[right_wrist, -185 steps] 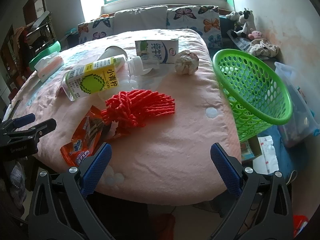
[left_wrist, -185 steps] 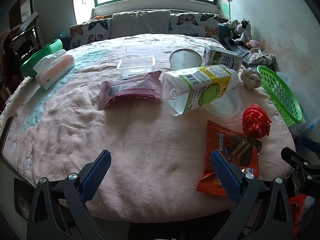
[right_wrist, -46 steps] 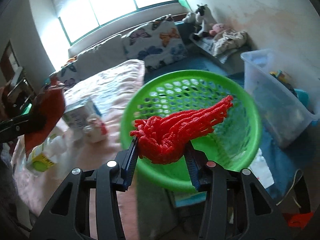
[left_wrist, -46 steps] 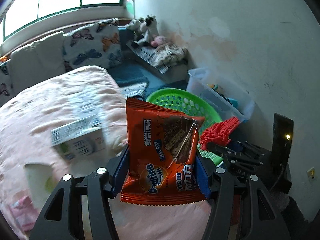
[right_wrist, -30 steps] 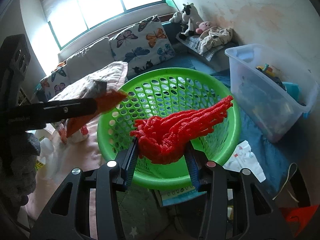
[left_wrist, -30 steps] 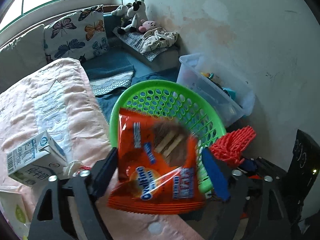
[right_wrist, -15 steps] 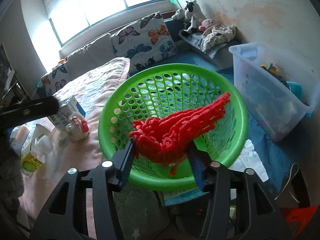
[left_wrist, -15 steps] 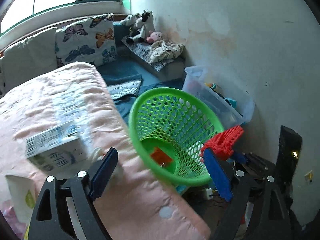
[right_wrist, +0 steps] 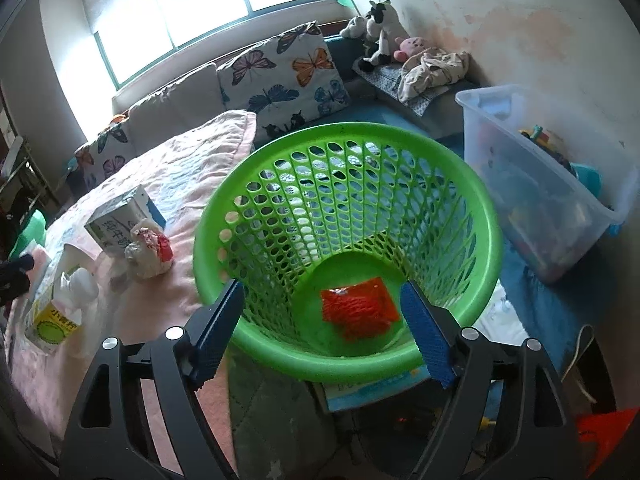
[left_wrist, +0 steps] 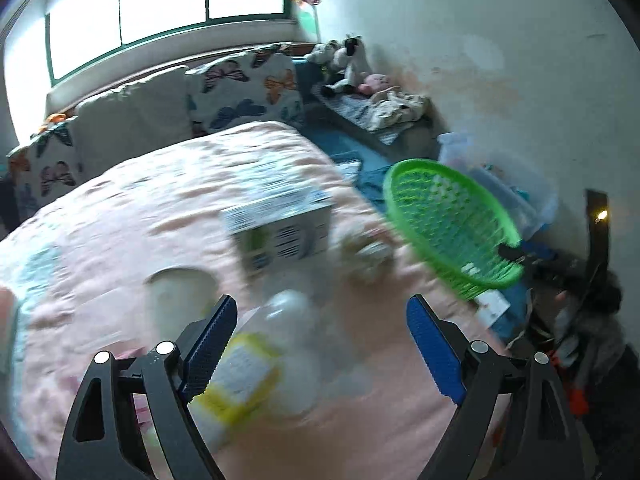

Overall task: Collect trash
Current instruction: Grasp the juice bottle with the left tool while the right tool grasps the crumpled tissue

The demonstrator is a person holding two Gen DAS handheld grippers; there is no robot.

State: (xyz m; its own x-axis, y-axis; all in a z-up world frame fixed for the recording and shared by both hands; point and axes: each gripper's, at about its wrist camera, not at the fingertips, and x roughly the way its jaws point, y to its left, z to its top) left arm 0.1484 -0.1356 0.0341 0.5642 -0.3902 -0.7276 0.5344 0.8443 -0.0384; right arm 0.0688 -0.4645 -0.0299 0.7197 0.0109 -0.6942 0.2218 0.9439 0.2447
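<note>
My right gripper (right_wrist: 321,292) hangs over the green mesh basket (right_wrist: 344,132), its jaws opening with nothing between them. At the basket's bottom a red net (right_wrist: 360,312) lies on an orange snack wrapper (right_wrist: 378,285). My left gripper (left_wrist: 320,308) is open and empty over the pink bed cover (left_wrist: 132,216), in a blurred view. Under it lies a clear bottle with a yellow label (left_wrist: 260,364). Beyond it are a milk carton (left_wrist: 280,228), a crumpled paper ball (left_wrist: 368,252) and a white cup (left_wrist: 176,292). The basket (left_wrist: 452,224) is off to the right there.
A clear plastic storage bin (right_wrist: 540,184) stands on the floor right of the basket. Butterfly cushions (right_wrist: 288,76) and stuffed toys (right_wrist: 380,28) line the back wall. In the right wrist view, the carton (right_wrist: 120,224), paper ball (right_wrist: 148,252) and bottle (right_wrist: 60,304) sit on the bed left of the basket.
My right gripper opened and the red net fell into the basket. My left gripper dropped the orange wrapper into the basket, then swung left over the bed.
</note>
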